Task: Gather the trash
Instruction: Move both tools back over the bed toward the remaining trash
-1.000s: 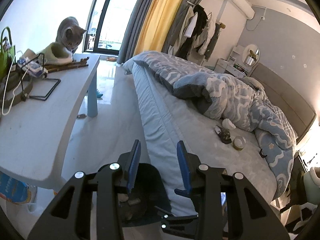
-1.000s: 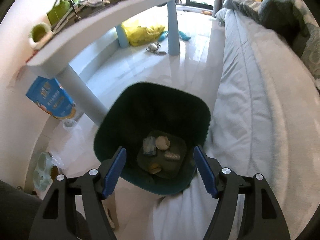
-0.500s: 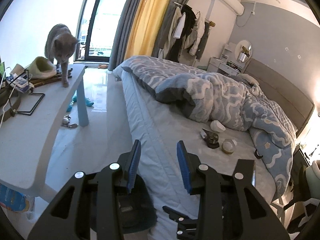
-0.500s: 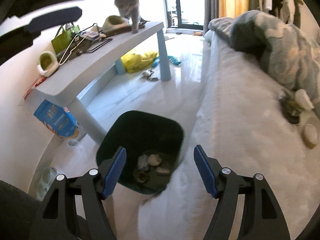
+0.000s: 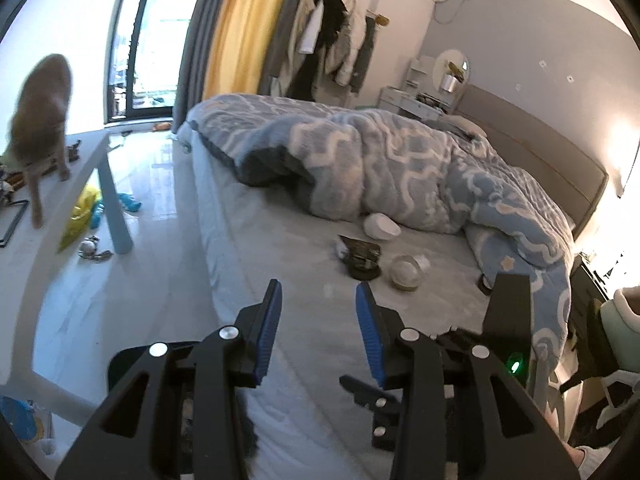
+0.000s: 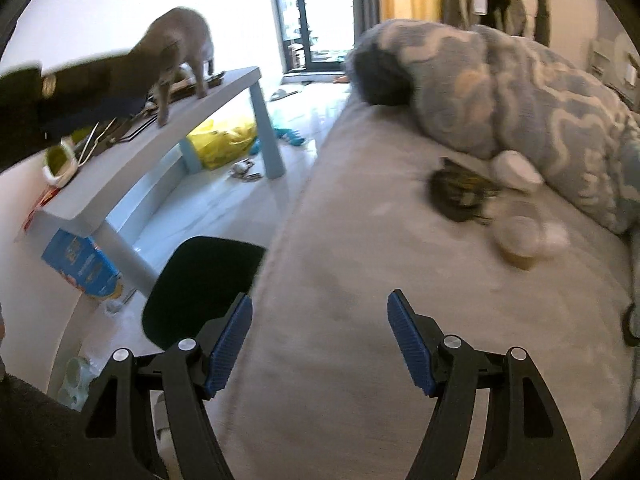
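Left wrist view: the left gripper (image 5: 317, 320) hangs over the near edge of the bed (image 5: 280, 272), jaws apart with nothing between them, plain bare sheet ahead of it. The trash sits farther in and to the right: a dark wrapper (image 5: 362, 254), a round cup (image 5: 405, 272) just beside it, and a white wad (image 5: 381, 227) right against the duvet (image 5: 380, 164). Floor (image 5: 152, 216) runs open along the bed's left edge up to the table (image 5: 60, 216), where a blurry cat (image 5: 40, 120) stands. Right wrist view: the right gripper (image 6: 320, 340) is spread wide and empty too, over the sheet just inside the bed's left edge. The bin (image 6: 200, 280) sits on the floor tight against that edge, near left. Wrapper (image 6: 460, 192), cup (image 6: 520, 240) and wad (image 6: 516, 168) are blurred, far right.
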{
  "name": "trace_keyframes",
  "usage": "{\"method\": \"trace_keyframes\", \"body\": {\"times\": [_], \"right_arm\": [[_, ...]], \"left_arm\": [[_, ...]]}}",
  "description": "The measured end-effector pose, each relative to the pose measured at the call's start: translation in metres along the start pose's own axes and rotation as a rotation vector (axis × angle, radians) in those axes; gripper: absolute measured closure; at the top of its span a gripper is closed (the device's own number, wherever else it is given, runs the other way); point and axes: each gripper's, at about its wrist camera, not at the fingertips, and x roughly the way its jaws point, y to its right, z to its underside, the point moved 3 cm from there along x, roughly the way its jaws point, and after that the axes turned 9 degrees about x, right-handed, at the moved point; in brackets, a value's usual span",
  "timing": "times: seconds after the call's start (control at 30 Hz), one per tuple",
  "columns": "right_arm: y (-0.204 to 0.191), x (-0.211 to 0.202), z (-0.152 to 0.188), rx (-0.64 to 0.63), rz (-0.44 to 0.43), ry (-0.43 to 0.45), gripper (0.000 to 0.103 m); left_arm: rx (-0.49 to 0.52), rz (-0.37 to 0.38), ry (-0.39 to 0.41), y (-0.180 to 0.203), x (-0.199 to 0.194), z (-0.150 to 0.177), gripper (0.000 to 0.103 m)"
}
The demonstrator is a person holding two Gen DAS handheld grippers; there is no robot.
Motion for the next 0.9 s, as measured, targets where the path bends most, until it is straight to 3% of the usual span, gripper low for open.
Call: {"method": "trace_keyframes", "body": {"times": [0.3,0.9], "right_arm": [[0.059,-0.024,0.002,0.060,0.066,0.044,0.032],[0.157,-0.049,-0.010,0.138,0.178,0.082,0.032]], "left_arm": [[0.025,0.050,-0.047,0.040,0.033,0.000,0.057],[0.038,0.127,-0.129,0.087,0.106,-0.004,0.037]]}}
